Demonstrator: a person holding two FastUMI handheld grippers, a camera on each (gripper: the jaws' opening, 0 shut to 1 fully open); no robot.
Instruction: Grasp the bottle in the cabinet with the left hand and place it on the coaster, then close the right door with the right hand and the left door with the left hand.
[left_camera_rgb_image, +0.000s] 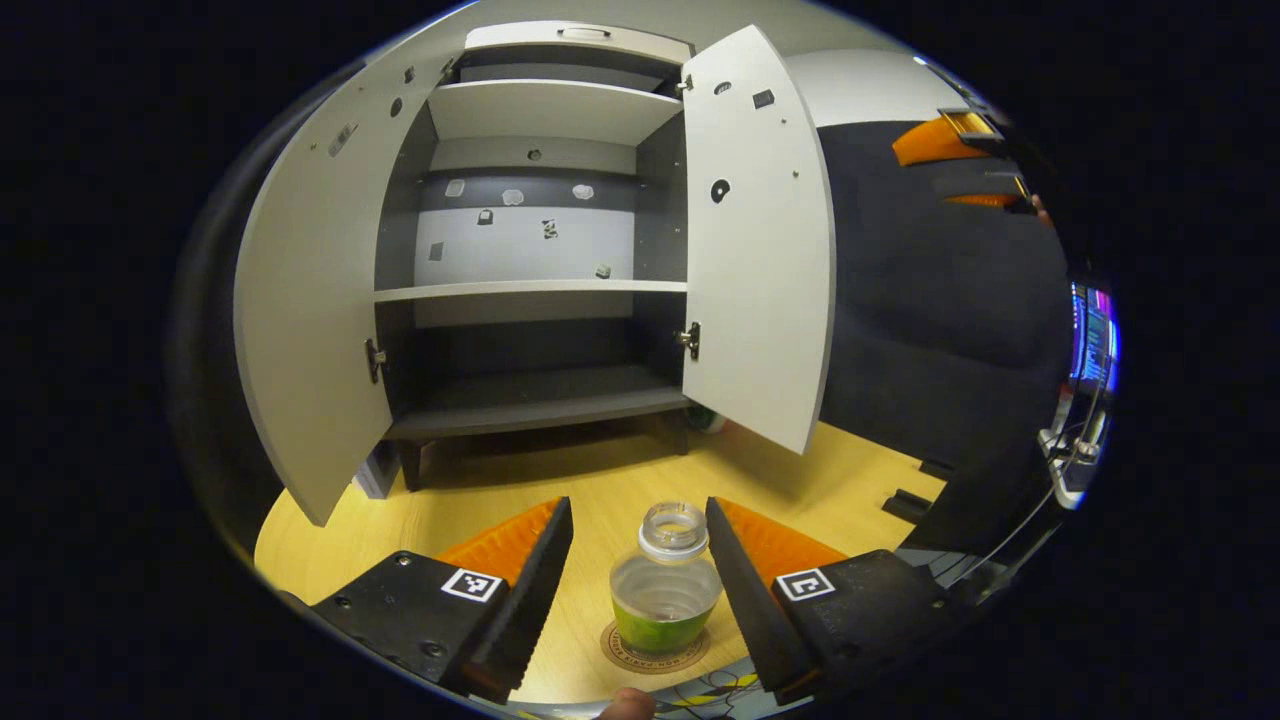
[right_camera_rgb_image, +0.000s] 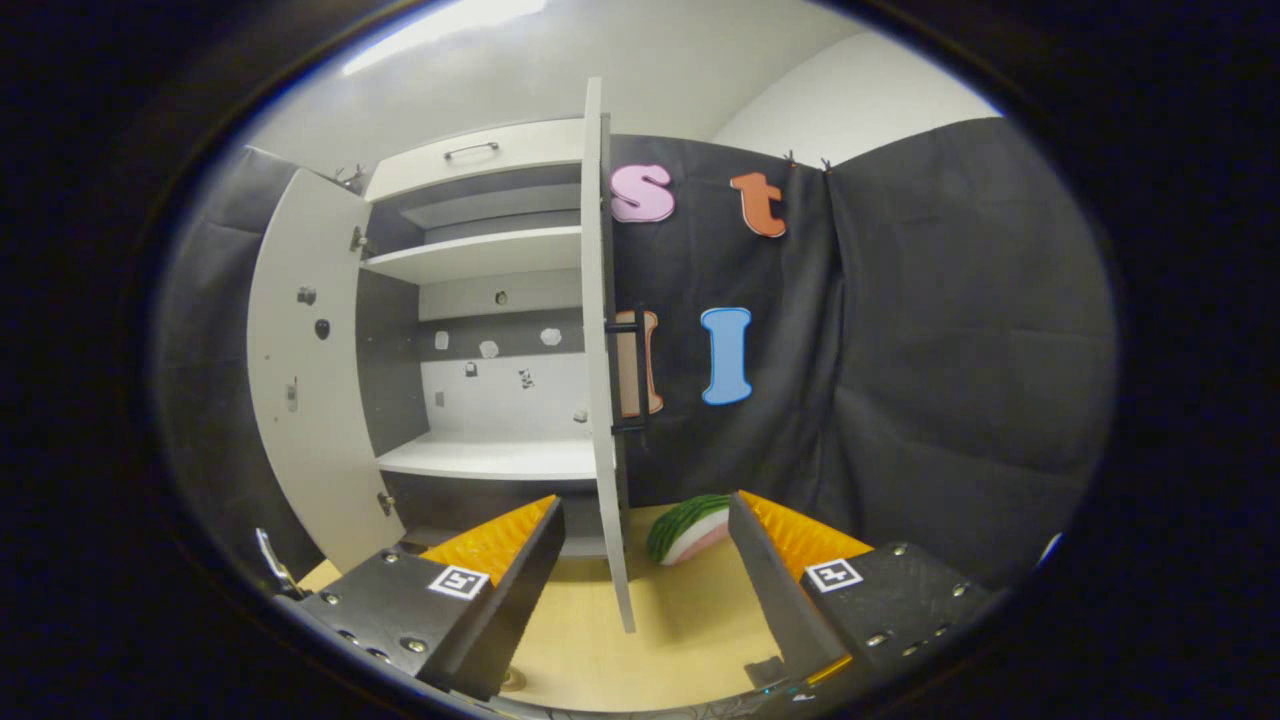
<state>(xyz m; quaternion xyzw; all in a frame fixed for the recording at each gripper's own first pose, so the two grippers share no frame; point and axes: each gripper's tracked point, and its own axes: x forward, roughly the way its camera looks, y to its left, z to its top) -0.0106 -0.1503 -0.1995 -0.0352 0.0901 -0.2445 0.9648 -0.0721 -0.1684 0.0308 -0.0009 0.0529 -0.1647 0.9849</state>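
now the bottle (left_camera_rgb_image: 664, 585) stands upright on the coaster (left_camera_rgb_image: 655, 650), between the spread fingers of the left gripper (left_camera_rgb_image: 640, 585), with a gap to each finger. the next move falls to the right gripper (right_camera_rgb_image: 640, 580), fingers apart and holding nothing. straight ahead of it, just left of centre, the right door (right_camera_rgb_image: 600, 350) stands edge-on, long axis vertical, its black handle (right_camera_rgb_image: 635, 370) on the right face. the right door's hinge side is hard to make out. a green-striped thing (right_camera_rgb_image: 688, 528) beyond the right gripper is partly cut off.

Clear bottle (left_camera_rgb_image: 666, 585) with green liquid; white doors (left_camera_rgb_image: 760, 235), seemingly brown coaster (left_camera_rgb_image: 655, 650).
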